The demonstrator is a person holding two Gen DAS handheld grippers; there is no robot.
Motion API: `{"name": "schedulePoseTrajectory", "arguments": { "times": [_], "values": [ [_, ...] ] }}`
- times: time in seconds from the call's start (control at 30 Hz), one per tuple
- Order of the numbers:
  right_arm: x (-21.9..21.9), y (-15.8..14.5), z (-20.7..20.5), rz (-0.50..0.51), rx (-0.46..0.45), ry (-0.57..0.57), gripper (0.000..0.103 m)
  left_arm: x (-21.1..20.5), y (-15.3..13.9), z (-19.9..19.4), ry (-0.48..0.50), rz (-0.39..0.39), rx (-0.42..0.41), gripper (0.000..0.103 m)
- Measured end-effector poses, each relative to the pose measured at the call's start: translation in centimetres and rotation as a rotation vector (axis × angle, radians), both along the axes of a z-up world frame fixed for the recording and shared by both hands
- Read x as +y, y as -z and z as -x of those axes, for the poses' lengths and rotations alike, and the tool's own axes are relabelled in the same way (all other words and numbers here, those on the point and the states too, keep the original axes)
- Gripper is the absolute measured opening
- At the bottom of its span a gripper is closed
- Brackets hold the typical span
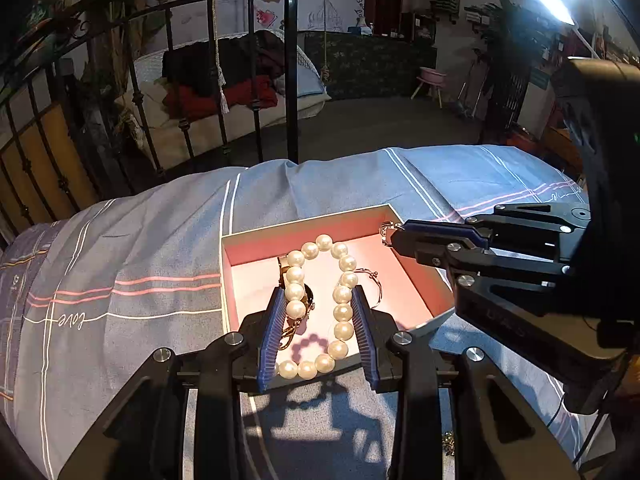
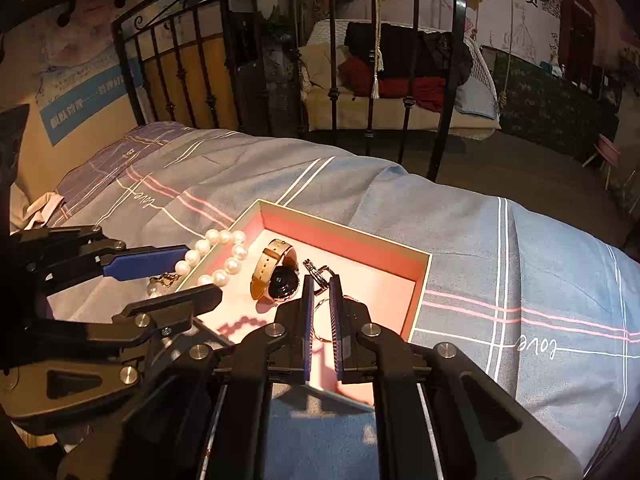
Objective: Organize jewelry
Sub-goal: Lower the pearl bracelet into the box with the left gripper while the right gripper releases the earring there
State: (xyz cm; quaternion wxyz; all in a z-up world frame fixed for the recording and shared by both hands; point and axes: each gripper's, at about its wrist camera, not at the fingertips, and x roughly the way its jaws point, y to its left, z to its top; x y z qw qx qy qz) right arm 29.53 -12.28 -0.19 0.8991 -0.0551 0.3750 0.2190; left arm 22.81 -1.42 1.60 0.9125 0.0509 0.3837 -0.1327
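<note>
An open box with a pink inside [image 1: 248, 240] [image 2: 416, 276] lies on the bed. My left gripper [image 1: 318, 294] is shut on a pearl bracelet [image 1: 344, 312], held over the box's near edge; the pearls also show in the right wrist view [image 2: 224, 256]. A watch with a beige strap and dark face [image 2: 276, 276] lies in the box, partly behind the pearls in the left wrist view [image 1: 308, 296]. My right gripper [image 2: 320, 280] is shut on a thin silver chain with a clasp [image 2: 316, 270], over the box; in the left wrist view [image 1: 394, 234] the clasp [image 1: 386, 230] hangs at its tip.
The box sits on a blue-grey striped bedspread [image 1: 140, 248] [image 2: 520, 248]. A black iron bed frame [image 1: 292, 60] [image 2: 444, 80] stands behind it. A small gold item [image 1: 448, 442] lies on the bedspread near the bottom.
</note>
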Motion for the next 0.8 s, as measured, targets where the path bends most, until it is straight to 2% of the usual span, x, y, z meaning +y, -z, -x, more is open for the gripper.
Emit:
{"name": "schedulePoseTrajectory", "arguments": {
  "times": [0.17, 0.27, 0.37, 0.53, 0.8],
  "values": [
    [0.3, 1.1, -2.2, 0.012, 0.044, 0.018, 0.008, 0.0, 0.0, -1.3, -0.006, 0.005, 0.015, 0.033],
    [-0.6, 2.7, -2.7, -0.035, 0.080, 0.037, 0.008, -0.3, 1.0, -2.0, 0.000, -0.001, 0.043, 0.033],
    [-0.9, 4.2, -3.2, -0.038, 0.111, 0.040, 0.008, -0.4, 2.2, -3.0, -0.007, -0.015, 0.080, 0.033],
    [-0.6, 5.6, -3.8, -0.025, 0.135, 0.034, 0.008, -0.3, 3.6, -3.9, -0.016, -0.016, 0.130, 0.033],
    [0.5, 7.1, -3.9, 0.008, 0.164, 0.005, 0.008, 0.0, 4.7, -4.4, -0.038, -0.023, 0.163, 0.034]
  ]
}}
